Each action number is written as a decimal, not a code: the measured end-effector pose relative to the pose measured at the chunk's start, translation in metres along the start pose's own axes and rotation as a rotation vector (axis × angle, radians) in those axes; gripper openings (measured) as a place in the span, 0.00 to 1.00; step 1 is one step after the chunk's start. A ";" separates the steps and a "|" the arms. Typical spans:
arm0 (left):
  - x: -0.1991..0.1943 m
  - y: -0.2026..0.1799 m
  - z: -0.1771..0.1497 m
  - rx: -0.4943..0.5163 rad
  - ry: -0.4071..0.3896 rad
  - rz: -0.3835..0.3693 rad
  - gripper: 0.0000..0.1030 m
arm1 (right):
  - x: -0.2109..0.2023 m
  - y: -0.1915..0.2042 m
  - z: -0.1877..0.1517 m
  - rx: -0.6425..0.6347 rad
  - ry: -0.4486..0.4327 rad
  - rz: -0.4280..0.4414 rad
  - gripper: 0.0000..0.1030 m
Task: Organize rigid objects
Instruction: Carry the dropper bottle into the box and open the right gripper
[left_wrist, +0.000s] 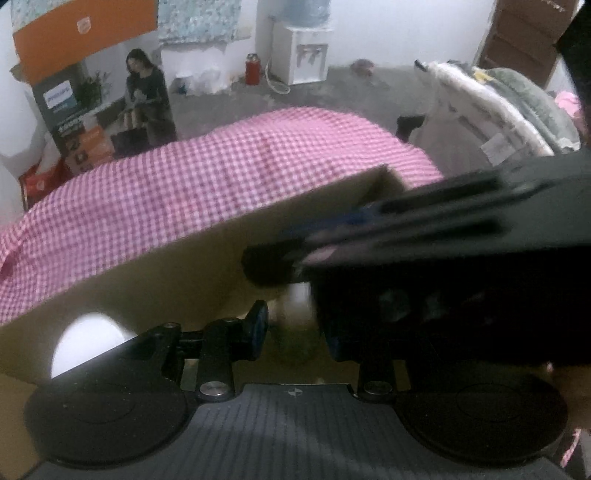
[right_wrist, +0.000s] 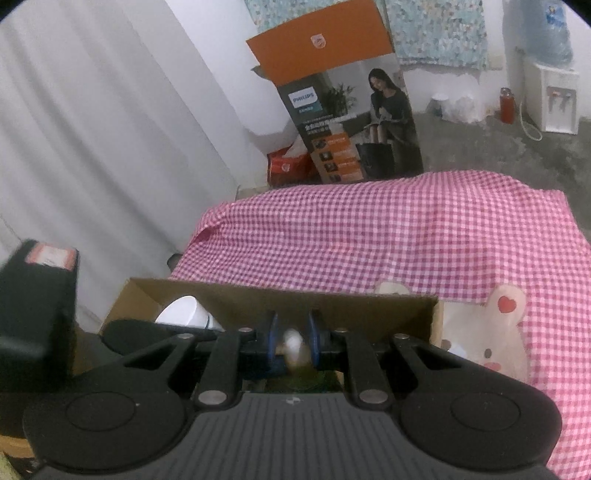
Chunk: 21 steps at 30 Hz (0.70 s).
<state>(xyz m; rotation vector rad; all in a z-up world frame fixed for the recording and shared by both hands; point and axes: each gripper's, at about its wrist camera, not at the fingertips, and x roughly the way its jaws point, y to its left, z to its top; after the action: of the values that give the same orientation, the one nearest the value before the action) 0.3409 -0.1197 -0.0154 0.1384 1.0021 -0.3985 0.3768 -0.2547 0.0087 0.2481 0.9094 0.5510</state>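
Two tools hang over one open cardboard box on a desk under a pink checked cloth. The right tool is clamped on a small pale object, its kind unclear, above the box. The left tool stands narrowly apart around a blurred pale-and-green thing — grip uncertain. A white cup already lies inside; by my reading, sorting is underway — at least the right tool's piece remains to drop.
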 end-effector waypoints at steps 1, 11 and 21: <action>-0.002 -0.001 0.000 0.002 -0.002 -0.001 0.32 | 0.001 0.000 -0.001 0.000 0.004 -0.002 0.19; -0.023 -0.007 0.002 0.026 -0.065 0.010 0.44 | -0.016 0.005 -0.002 0.002 -0.032 -0.010 0.21; -0.091 -0.015 -0.015 0.052 -0.184 0.019 0.73 | -0.088 0.024 -0.013 0.010 -0.168 -0.010 0.54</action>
<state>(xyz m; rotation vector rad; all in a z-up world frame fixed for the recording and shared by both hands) 0.2799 -0.1056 0.0541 0.1547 0.8093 -0.4127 0.3157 -0.2832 0.0708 0.2946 0.7506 0.5083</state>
